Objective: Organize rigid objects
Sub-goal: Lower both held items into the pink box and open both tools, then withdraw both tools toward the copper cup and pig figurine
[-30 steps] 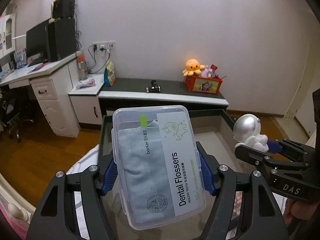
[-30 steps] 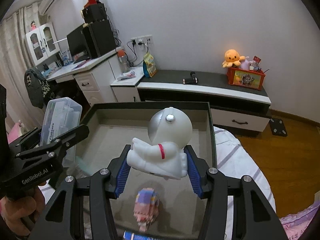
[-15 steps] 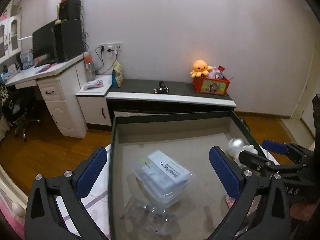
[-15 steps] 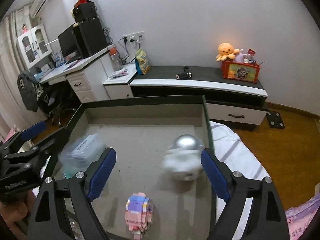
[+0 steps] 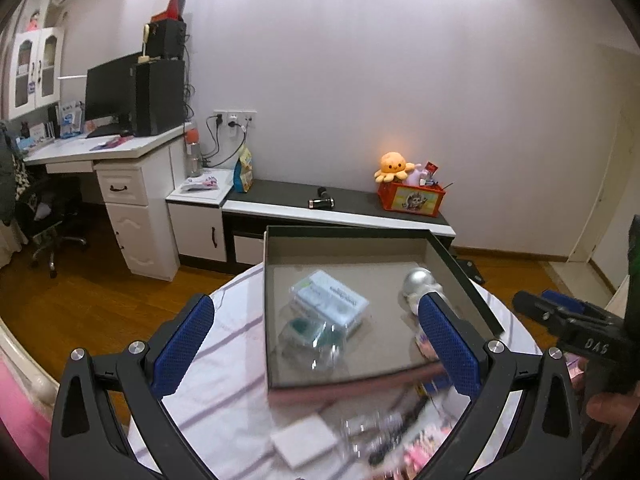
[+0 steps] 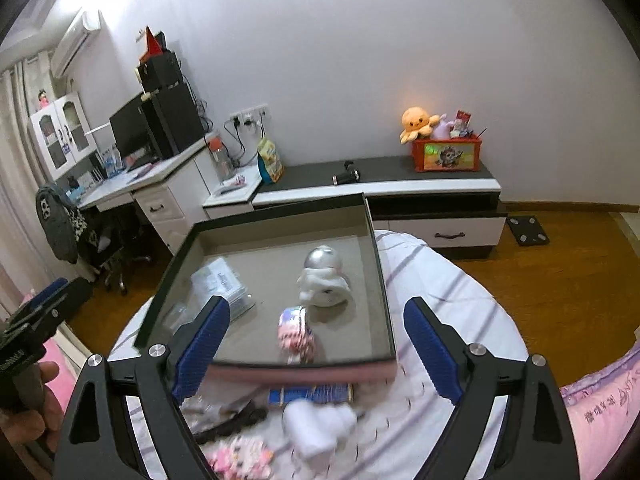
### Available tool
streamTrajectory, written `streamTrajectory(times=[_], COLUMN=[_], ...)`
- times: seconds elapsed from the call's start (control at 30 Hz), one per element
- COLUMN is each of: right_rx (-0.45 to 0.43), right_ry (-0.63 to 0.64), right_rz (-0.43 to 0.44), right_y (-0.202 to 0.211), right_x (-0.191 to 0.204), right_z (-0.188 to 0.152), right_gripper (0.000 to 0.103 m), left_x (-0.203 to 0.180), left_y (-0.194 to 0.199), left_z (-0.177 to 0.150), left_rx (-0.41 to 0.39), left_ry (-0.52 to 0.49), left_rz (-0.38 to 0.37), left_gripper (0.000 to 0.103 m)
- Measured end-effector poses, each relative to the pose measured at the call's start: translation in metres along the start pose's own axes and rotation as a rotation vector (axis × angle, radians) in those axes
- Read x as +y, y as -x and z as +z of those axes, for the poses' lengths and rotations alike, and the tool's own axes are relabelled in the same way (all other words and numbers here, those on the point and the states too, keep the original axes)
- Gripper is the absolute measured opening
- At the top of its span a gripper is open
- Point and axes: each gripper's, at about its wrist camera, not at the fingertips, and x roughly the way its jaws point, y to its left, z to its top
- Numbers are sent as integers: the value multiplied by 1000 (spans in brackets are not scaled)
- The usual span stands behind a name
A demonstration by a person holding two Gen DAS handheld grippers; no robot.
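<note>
Plain pale wall [image 5: 380, 80] fills the upper centre and right of the frame. Wooden floor [image 5: 80, 292], brown and glossy, at lower left. White corner desk [image 5: 120, 176] at left carries a black monitor [image 5: 108, 92]. Low dark-topped cabinet [image 5: 340, 204] runs along the wall at centre. Wall-mounted air conditioner [image 6: 76, 40] at upper left. White glazed cupboard [image 5: 34, 68] at far left.

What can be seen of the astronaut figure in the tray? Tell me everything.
The astronaut figure is a small toy of glossy white plastic, by its look, with a rounded silver helmet and stubby limbs. It rests on the grey floor of the dark-rimmed tray, toward the right wall, its helmet toward the tray's far end. A pink and blue block toy lies just in front of it; blur hides whether they touch. No gripper holds it. In the left wrist view a blue pad partly hides it.
</note>
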Motion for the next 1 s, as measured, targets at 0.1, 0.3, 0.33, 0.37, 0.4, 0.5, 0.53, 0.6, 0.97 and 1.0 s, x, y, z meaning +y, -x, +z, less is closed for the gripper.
streamTrajectory(times=[0.1, 0.3, 0.33, 0.37, 0.4, 0.5, 0.53, 0.6, 0.97, 1.0], right_rx=[-39, -86, -84, -84, -83, -83, -84, -80, -59, -58], right_ry=[-4, 4, 13, 17, 16, 11, 13, 20, 34, 35], right_rz=[12, 46, 48, 47, 51, 69, 71, 77, 76, 75], right_y=[27, 64, 68, 70, 72, 83, 86, 90, 113, 114], right_x=[7, 21, 24, 25, 26, 30, 32, 36, 43, 42], right_z=[-10, -32, -37, -39, -43, -54, -57, -65, -98, -99], right_gripper=[90, 103, 103, 103, 103, 103, 103, 103, 103, 103], left_x=[0, 0, 0, -1, -2, -2, -2, -2, -1, -1], left_y=[25, 54, 59, 62, 66, 78, 82, 92, 125, 127], left_z=[-13, -39, -45, -48, -53, -63, -65, -73, -97, -98], left_rx=[-8, 10, 16, 19, 21, 27, 28, 32, 50, 51], left_ry=[3, 12, 14, 15, 16, 21, 22, 24, 35, 37], left_rz=[9, 15, 17, 22, 26, 27, 28, 36, 66, 68], left_gripper=[103, 103, 103, 103, 103, 103, 103, 103, 103, 103])
